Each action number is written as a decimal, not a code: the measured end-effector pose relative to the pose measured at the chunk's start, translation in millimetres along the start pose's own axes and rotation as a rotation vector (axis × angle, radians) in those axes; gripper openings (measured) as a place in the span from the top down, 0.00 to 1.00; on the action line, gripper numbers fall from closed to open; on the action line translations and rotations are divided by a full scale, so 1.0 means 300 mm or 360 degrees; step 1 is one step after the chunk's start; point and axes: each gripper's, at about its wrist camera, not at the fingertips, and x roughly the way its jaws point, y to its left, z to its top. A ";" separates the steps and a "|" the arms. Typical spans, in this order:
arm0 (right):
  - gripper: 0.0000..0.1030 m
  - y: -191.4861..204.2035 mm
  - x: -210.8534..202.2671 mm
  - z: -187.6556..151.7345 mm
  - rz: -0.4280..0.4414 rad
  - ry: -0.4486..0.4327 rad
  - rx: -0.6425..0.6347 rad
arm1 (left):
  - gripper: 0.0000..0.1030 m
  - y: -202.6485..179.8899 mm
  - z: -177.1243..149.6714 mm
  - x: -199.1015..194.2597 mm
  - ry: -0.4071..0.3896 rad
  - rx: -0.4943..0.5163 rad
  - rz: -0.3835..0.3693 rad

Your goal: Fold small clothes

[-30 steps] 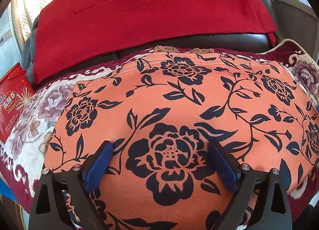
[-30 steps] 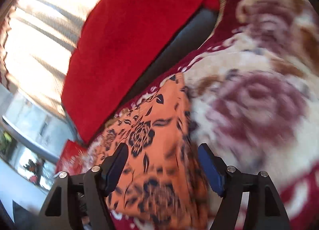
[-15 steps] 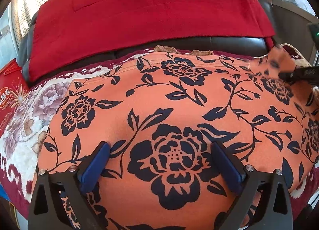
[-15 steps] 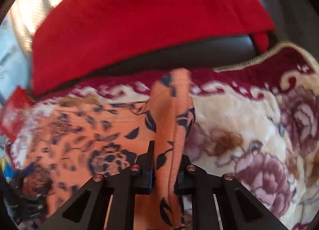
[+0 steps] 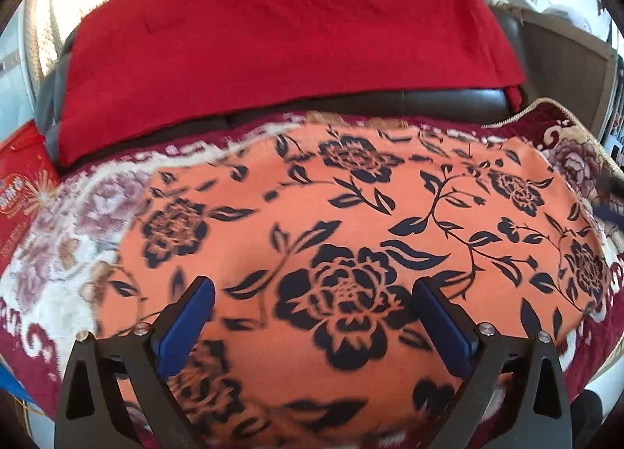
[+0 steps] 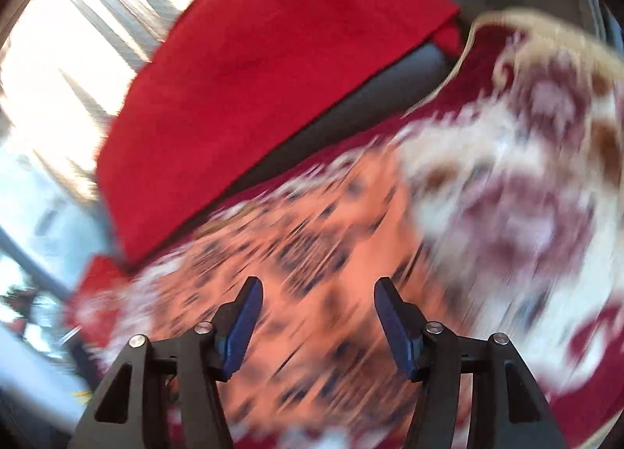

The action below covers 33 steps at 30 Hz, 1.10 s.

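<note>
An orange garment with dark blue flowers (image 5: 351,223) lies spread flat on a plush floral blanket (image 5: 58,254). My left gripper (image 5: 312,293) hovers open over its near part, with nothing between its blue pads (image 5: 187,320). In the right wrist view the picture is smeared by motion. There the same orange garment (image 6: 312,254) lies below my right gripper (image 6: 318,289), whose jaws are opening with nothing pinched between them. At the far right edge of the left wrist view a dark blurred streak shows beside the garment's right edge.
A red cloth (image 5: 273,39) drapes over the dark sofa back (image 5: 429,102) behind the blanket. A red printed box (image 5: 19,191) stands at the left. A grey cabinet panel (image 5: 565,63) rises at the back right. Bright curtained windows (image 6: 58,78) lie beyond.
My right gripper, shut on the garment's raised right corner half a second ago, has let it go and swung away. The corner now lies flat. My left gripper drew back slightly, still open.
</note>
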 end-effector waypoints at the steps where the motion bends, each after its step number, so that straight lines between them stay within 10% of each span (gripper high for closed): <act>1: 0.35 -0.005 -0.009 -0.053 0.0077 0.0028 0.0060 | 0.02 0.017 -0.006 -0.017 -0.0005 -0.0010 0.0008; 7: 0.35 -0.105 0.062 -0.269 0.0232 0.0172 0.0420 | 0.02 0.086 -0.020 -0.040 0.0067 -0.0084 0.0069; 16: 0.35 -0.179 0.115 -0.184 0.0234 0.0036 0.0666 | 0.02 0.091 -0.030 -0.019 0.0125 -0.0140 0.0079; 33: 0.36 -0.115 0.130 -0.129 0.0027 -0.0038 0.0429 | 0.01 0.089 -0.016 0.075 0.0179 -0.0184 0.0024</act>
